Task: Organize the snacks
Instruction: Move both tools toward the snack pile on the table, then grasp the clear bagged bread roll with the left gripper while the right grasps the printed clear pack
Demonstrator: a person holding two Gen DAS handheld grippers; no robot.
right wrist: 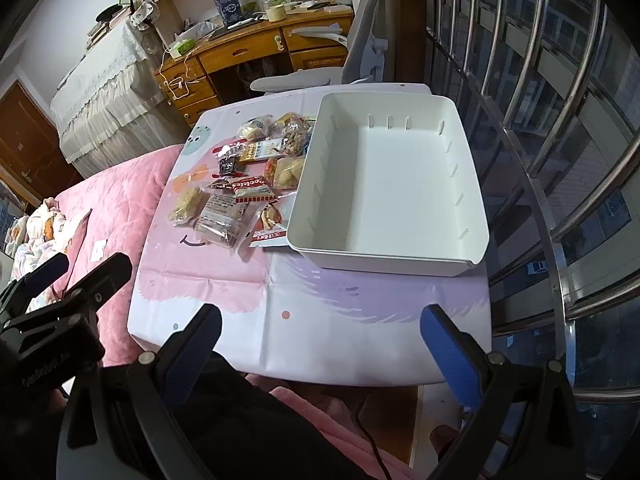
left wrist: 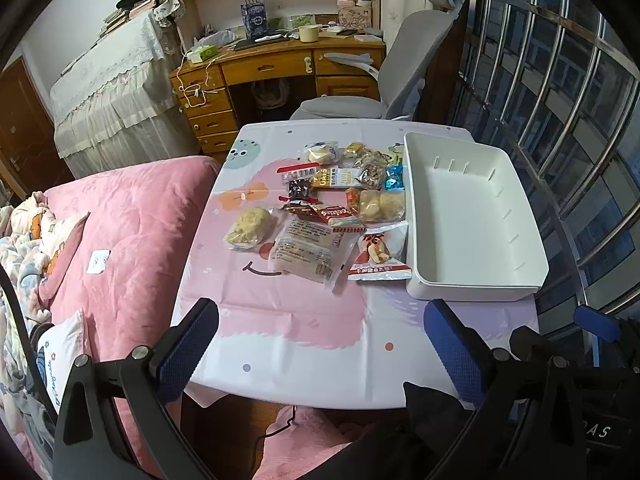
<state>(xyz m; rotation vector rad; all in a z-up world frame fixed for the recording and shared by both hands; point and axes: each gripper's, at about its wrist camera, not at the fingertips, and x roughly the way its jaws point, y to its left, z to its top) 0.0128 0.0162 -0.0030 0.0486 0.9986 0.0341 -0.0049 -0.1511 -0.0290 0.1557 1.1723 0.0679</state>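
Note:
Several wrapped snacks [left wrist: 320, 208] lie in a heap on a small table with a pink and white cloth [left wrist: 304, 328]. They also show in the right wrist view [right wrist: 244, 180]. A white empty bin [left wrist: 472, 216] stands right of them, touching the heap; it also shows in the right wrist view [right wrist: 392, 184]. My left gripper [left wrist: 320, 316] is open and empty, over the table's near edge. My right gripper [right wrist: 318, 320] is open and empty, near the front edge below the bin. The left gripper's side [right wrist: 72, 280] shows at the left of the right wrist view.
A pink bed [left wrist: 120, 232] lies left of the table. A grey office chair [left wrist: 380, 80] and a wooden desk [left wrist: 272, 68] stand behind it. Metal window bars [left wrist: 560, 100] run along the right. My pink-clad lap [right wrist: 328, 412] is below the table's front edge.

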